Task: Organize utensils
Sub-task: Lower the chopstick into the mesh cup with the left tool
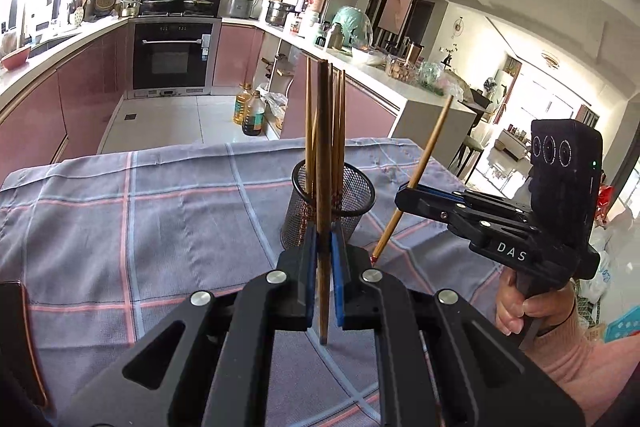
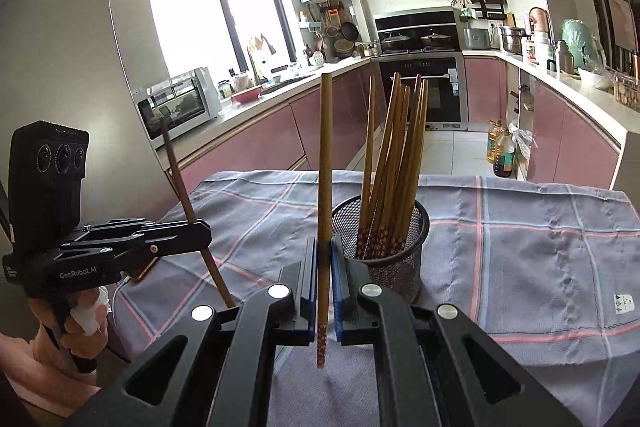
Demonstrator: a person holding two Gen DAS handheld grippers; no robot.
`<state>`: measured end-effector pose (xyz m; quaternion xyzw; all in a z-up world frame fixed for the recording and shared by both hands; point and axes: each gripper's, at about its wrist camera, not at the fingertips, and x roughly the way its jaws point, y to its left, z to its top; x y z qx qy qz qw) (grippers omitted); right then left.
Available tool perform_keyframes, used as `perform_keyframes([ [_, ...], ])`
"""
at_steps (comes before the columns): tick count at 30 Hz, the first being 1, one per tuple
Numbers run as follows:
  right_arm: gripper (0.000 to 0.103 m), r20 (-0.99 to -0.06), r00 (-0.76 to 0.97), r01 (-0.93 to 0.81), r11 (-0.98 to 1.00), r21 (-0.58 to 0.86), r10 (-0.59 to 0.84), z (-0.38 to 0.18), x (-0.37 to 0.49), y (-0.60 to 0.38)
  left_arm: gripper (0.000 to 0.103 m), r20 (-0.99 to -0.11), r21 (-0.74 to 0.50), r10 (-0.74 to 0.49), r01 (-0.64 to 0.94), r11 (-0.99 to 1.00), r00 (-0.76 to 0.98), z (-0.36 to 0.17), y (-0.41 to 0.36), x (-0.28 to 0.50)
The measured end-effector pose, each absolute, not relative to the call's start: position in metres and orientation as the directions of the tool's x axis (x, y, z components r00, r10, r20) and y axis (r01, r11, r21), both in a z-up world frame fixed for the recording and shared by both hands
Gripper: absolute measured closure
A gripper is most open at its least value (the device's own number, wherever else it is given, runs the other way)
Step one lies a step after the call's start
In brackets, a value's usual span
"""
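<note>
On the left wrist view, the left gripper (image 1: 323, 247) is clamped on a dark chopstick (image 1: 322, 155) standing upright before the mesh holder (image 1: 332, 205) on the checked cloth (image 1: 140, 211). From the right wrist view, the right gripper (image 2: 324, 259) pinches a lighter chopstick (image 2: 325, 187) just left of that holder, which holds more chopsticks (image 2: 394, 163).

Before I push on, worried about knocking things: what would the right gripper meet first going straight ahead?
Probably the mesh cup of chopsticks, just right of the line of the right gripper; depth is unclear.
</note>
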<state>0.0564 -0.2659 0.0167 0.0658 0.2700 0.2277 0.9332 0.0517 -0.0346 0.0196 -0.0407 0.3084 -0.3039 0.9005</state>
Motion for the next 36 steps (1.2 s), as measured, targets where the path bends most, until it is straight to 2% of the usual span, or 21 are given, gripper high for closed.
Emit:
perform_keyframes([
  [25, 0.097, -0.348, 0.827, -0.395, 0.897, 0.198, 0.441, 0.084, 0.079, -0.289, 0.096, -0.367, -0.200, -0.599, 0.568, 0.798, 0.712, 0.104, -0.063, 0.074],
  [36, 0.097, -0.346, 0.834, -0.377, 0.902, 0.211, 0.430, 0.084, 0.097, -0.290, 0.096, -0.350, -0.174, -0.589, 0.567, 0.805, 0.728, 0.116, -0.078, 0.084],
])
